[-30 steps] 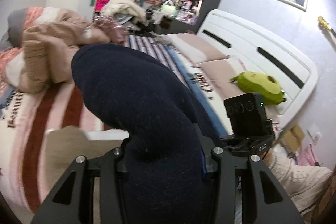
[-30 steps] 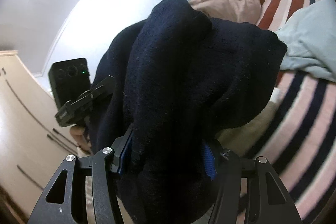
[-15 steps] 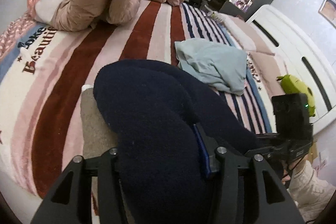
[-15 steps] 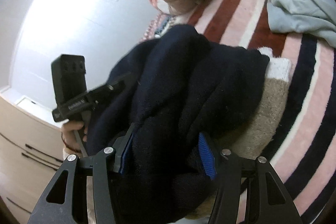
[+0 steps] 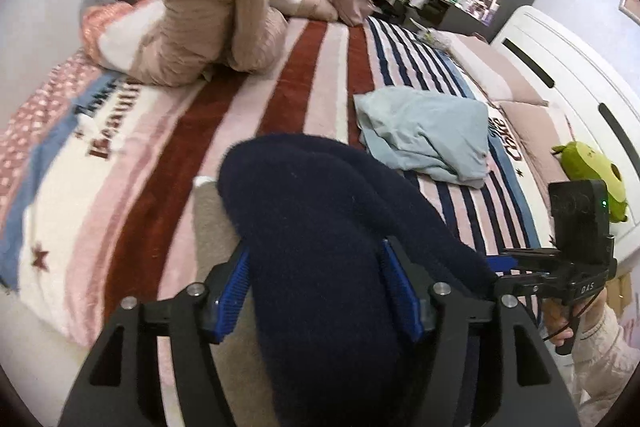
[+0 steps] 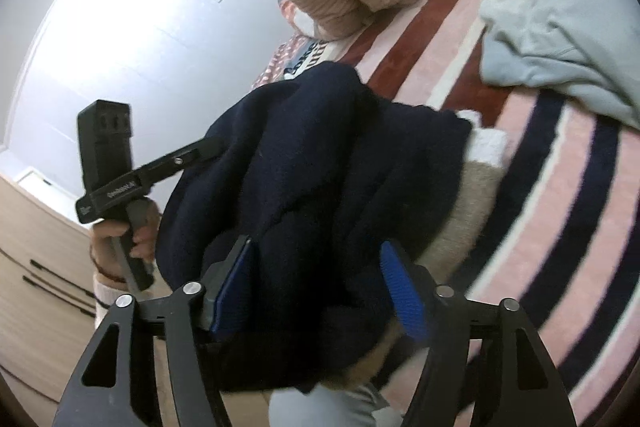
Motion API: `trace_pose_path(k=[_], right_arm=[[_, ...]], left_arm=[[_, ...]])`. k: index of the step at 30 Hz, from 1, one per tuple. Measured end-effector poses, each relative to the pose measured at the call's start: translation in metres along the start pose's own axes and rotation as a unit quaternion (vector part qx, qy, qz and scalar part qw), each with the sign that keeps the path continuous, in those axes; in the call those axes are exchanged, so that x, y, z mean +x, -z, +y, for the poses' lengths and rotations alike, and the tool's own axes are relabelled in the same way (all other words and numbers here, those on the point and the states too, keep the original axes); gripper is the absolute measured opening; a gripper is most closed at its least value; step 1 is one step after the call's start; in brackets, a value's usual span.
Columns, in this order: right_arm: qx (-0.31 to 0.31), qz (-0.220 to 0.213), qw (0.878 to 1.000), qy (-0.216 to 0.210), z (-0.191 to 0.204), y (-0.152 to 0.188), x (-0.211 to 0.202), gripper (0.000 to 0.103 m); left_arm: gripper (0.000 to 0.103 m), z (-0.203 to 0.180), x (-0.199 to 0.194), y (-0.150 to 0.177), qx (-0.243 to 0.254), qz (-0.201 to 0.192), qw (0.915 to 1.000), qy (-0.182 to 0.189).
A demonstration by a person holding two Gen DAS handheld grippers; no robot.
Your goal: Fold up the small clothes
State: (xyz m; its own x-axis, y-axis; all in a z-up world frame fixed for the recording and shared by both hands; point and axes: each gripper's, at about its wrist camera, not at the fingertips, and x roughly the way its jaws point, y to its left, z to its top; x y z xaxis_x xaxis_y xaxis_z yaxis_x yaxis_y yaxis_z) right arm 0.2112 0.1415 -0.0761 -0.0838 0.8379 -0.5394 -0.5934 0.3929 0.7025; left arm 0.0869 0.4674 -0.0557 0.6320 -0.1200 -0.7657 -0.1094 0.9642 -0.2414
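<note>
A dark navy fleece garment [image 5: 312, 235] lies bunched on a beige folded garment [image 5: 210, 223] near the front edge of the striped bed. My left gripper [image 5: 316, 287] has its jaws spread wide around the navy bundle, blue pads apart. In the right wrist view the same navy garment [image 6: 320, 179] sits between my right gripper's [image 6: 320, 287] spread jaws, on the beige garment [image 6: 476, 199] with a white cuff. Each gripper shows in the other's view, the right [image 5: 576, 267] and the left [image 6: 116, 187].
A crumpled light blue garment [image 5: 428, 131] lies on the striped blanket [image 5: 304, 79] to the right. A pink-beige duvet heap [image 5: 192, 19] sits at the far left. A green plush [image 5: 592, 167] is by the white headboard [image 5: 568, 75]. Shelves stand behind. A wooden dresser [image 6: 36, 247] is beside the bed.
Both grippers have come down toward the bed with the navy garment, which now rests on the beige one. Both pairs of jaws have opened wider around it.
</note>
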Motion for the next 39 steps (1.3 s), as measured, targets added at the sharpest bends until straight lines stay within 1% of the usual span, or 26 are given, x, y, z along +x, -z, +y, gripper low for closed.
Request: trace_pose_path(k=[3,6,7,9,11,13,14,15,17,18,19,20,21,22,23,24,25,26,27,28,29,30,32,35,39], right_arm=[[-0.005,-0.010,1.000,0.008,-0.005,0.008,-0.017,0.063],[-0.008,-0.024,1.000,0.012,-0.011,0.020,-0.042,0.063],[-0.009,-0.029,0.999,0.013,-0.013,0.025,-0.049,0.063],[-0.015,-0.041,0.999,0.018,-0.018,0.038,-0.069,0.063],[-0.027,-0.057,0.997,0.033,-0.023,0.057,-0.094,0.063],[-0.039,-0.075,0.995,0.057,-0.027,0.076,-0.119,0.064],[-0.044,-0.081,0.994,0.066,-0.027,0.086,-0.131,0.065],[-0.055,-0.091,0.991,0.082,-0.029,0.099,-0.148,0.065],[-0.076,-0.109,0.985,0.113,-0.030,0.119,-0.174,0.068],[-0.095,-0.123,0.978,0.141,-0.030,0.134,-0.192,0.069],[-0.111,-0.133,0.971,0.164,-0.028,0.146,-0.206,0.070],[-0.127,-0.142,0.964,0.185,-0.026,0.157,-0.218,0.071],[-0.138,-0.149,0.958,0.201,-0.024,0.165,-0.228,0.071],[-0.155,-0.162,0.949,0.223,-0.022,0.178,-0.242,0.073],[-0.170,-0.180,0.938,0.241,-0.019,0.192,-0.256,0.079],[-0.181,-0.198,0.929,0.255,-0.017,0.203,-0.269,0.082],[-0.189,-0.214,0.921,0.266,-0.015,0.212,-0.278,0.090],[-0.198,-0.238,0.908,0.283,-0.012,0.222,-0.289,0.100],[-0.203,-0.254,0.898,0.296,-0.013,0.228,-0.294,0.103],[-0.210,-0.282,0.880,0.319,-0.010,0.239,-0.306,0.103],[-0.212,-0.295,0.871,0.330,-0.009,0.245,-0.312,0.103],[-0.213,-0.312,0.859,0.347,-0.008,0.251,-0.321,0.103],[-0.206,-0.330,0.848,0.361,-0.008,0.259,-0.334,0.103],[-0.193,-0.350,0.843,0.360,-0.010,0.264,-0.347,0.103],[-0.184,-0.365,0.839,0.360,-0.011,0.267,-0.358,0.103]], left_arm=[[0.062,-0.011,-0.025,0.001,-0.001,-0.030,0.9995,-0.012],[0.066,-0.037,-0.049,0.004,0.011,-0.055,0.9983,-0.015],[0.066,-0.049,-0.056,0.007,0.016,-0.061,0.9977,-0.024],[0.067,-0.078,-0.065,0.013,0.028,-0.076,0.9957,-0.045],[0.067,-0.113,-0.071,0.022,0.039,-0.095,0.9941,-0.036],[0.068,-0.148,-0.073,0.033,0.053,-0.114,0.9915,-0.033],[0.071,-0.164,-0.074,0.039,0.059,-0.127,0.9896,-0.034],[0.074,-0.184,-0.075,0.046,0.067,-0.143,0.9869,-0.036],[0.081,-0.229,-0.075,0.066,0.089,-0.187,0.9773,-0.044],[0.083,-0.245,-0.075,0.073,0.096,-0.206,0.9727,-0.049],[0.087,-0.269,-0.074,0.084,0.107,-0.234,0.9647,-0.056],[0.089,-0.283,-0.073,0.091,0.112,-0.254,0.9589,-0.060],[0.091,-0.305,-0.072,0.103,0.121,-0.285,0.9488,-0.062],[0.096,-0.322,-0.071,0.112,0.129,-0.308,0.9406,-0.059],[0.102,-0.334,-0.070,0.117,0.134,-0.323,0.9350,-0.058],[0.102,-0.348,-0.068,0.124,0.137,-0.342,0.9278,-0.060],[0.102,-0.361,-0.065,0.130,0.138,-0.356,0.9221,-0.064],[0.102,-0.373,-0.063,0.135,0.138,-0.368,0.9169,-0.068],[0.102,-0.382,-0.061,0.138,0.134,-0.376,0.9141,-0.070],[0.102,-0.390,-0.058,0.140,0.132,-0.380,0.9126,-0.070],[0.102,-0.397,-0.056,0.142,0.134,-0.384,0.9112,-0.068],[0.102,-0.401,-0.053,0.142,0.134,-0.385,0.9109,-0.067],[0.102,-0.410,-0.049,0.143,0.134,-0.381,0.9125,-0.066],[0.102,-0.418,-0.043,0.144,0.134,-0.374,0.9162,-0.057],[0.102,-0.424,-0.040,0.147,0.131,-0.365,0.9204,-0.051]])
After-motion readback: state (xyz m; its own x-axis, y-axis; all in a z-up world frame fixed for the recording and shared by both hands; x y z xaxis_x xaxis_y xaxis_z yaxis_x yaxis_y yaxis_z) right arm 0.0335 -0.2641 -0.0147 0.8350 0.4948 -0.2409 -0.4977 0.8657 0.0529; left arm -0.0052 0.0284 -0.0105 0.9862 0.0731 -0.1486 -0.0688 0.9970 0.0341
